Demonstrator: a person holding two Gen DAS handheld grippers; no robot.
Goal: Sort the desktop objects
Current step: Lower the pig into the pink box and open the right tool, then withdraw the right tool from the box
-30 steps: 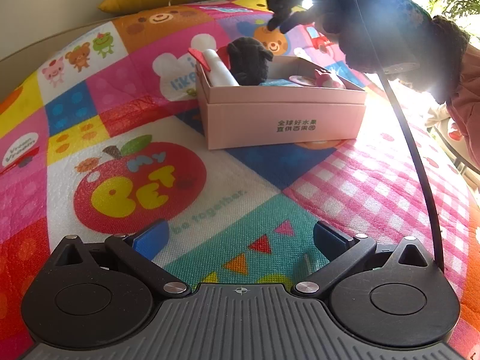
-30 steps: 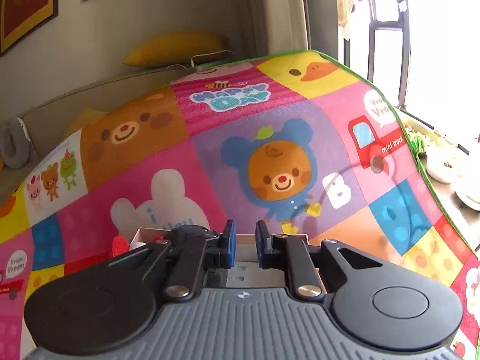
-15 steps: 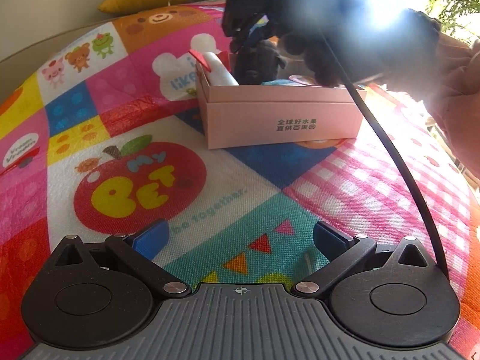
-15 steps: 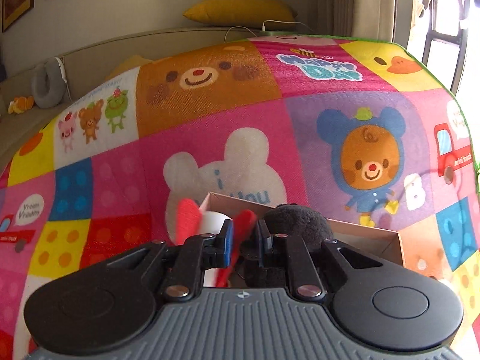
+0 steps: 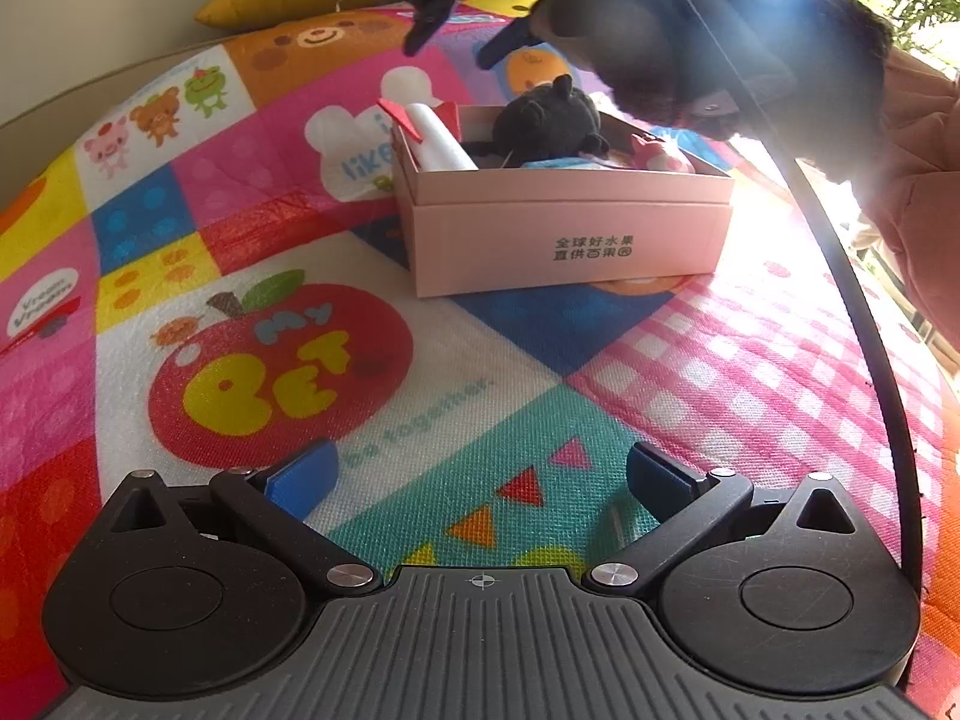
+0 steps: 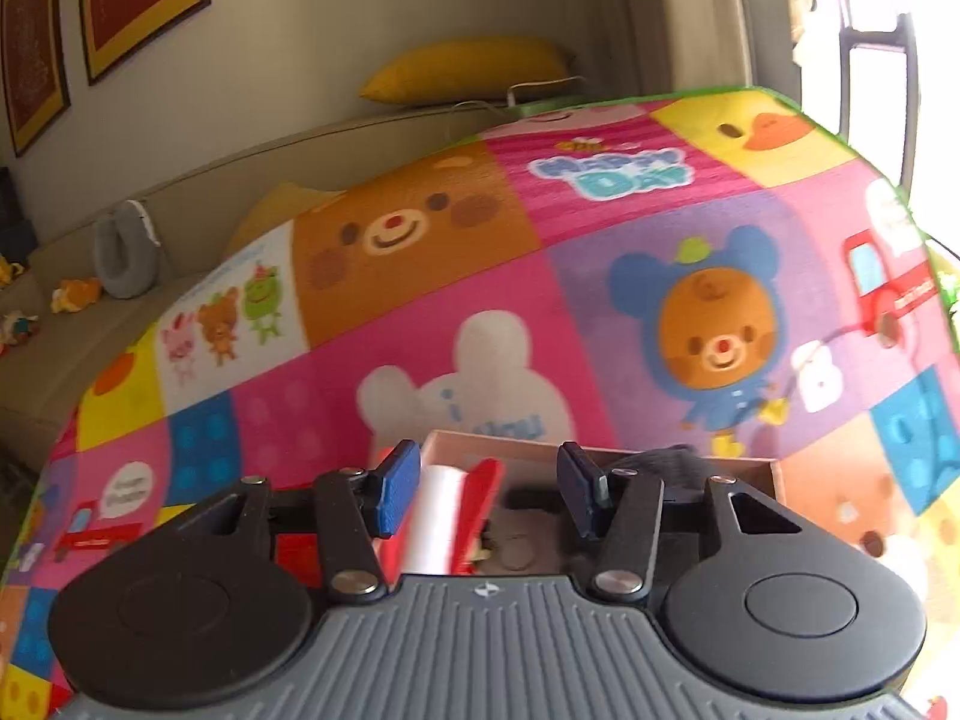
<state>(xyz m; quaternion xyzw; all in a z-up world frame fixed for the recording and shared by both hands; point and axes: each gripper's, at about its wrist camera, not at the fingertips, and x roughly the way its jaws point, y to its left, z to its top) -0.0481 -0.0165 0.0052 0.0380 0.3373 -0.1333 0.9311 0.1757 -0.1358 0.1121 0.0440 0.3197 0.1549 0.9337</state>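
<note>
A pink cardboard box (image 5: 564, 240) stands on the colourful play mat (image 5: 252, 372). In it lie a white rocket toy with red fins (image 5: 441, 141), a black plush (image 5: 549, 123) and a small pink toy (image 5: 660, 157). My right gripper (image 5: 450, 51) hovers above the box's far left corner. Its jaws are opening with nothing pressed between them. In the right wrist view the gripper (image 6: 489, 489) looks down on the rocket (image 6: 438, 516), the plush (image 6: 672, 459) and the box rim (image 6: 600, 451). My left gripper (image 5: 480, 474) stands open and empty over the mat, well short of the box.
A black cable (image 5: 864, 312) curves down the right side from the right gripper. A person's pink sleeve (image 5: 918, 180) is at the right edge. Behind the mat are a sofa with a yellow cushion (image 6: 468, 69) and a grey neck pillow (image 6: 126, 252).
The right gripper swung left over the box, dipped toward the plush and rose again. Its jaws went from shut to parted. The left gripper stayed still.
</note>
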